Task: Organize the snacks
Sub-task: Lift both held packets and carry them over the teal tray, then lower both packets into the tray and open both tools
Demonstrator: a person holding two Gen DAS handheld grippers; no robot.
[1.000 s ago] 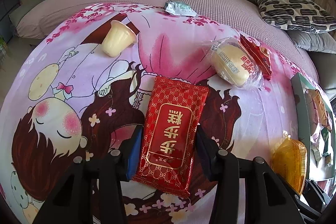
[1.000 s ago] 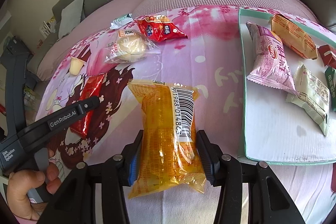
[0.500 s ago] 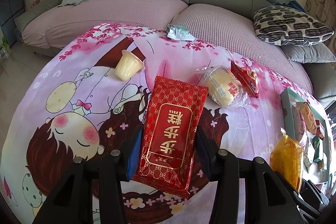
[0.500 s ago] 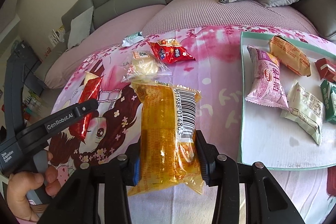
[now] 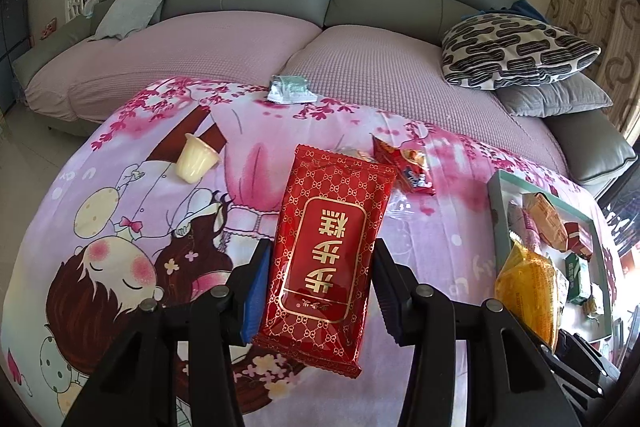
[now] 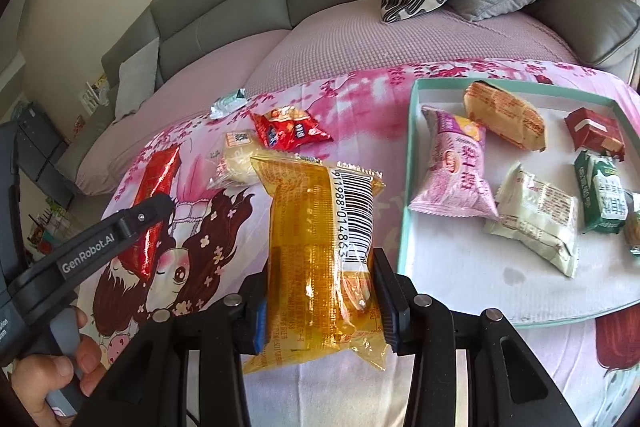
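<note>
Both packs have come up off the cartoon-print sheet [image 5: 120, 211] since a second ago. Left gripper [image 5: 320, 291] pinches one red pack [image 5: 326, 251] with gold Chinese characters; right gripper [image 6: 320, 303], jaws just narrowed, clamps one orange pack [image 6: 316, 259], barcode reading 988 014863. "GenRobot.AI" shows on the left one's arm. Teal tray [image 6: 408, 195] beside holds about six snacks.

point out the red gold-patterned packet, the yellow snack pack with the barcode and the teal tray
red gold-patterned packet [image 5: 328, 247]: left wrist view, its label panel
yellow snack pack [image 6: 316, 251]: right wrist view, mid-body
teal tray [image 6: 412, 131]: right wrist view, left rim
</note>
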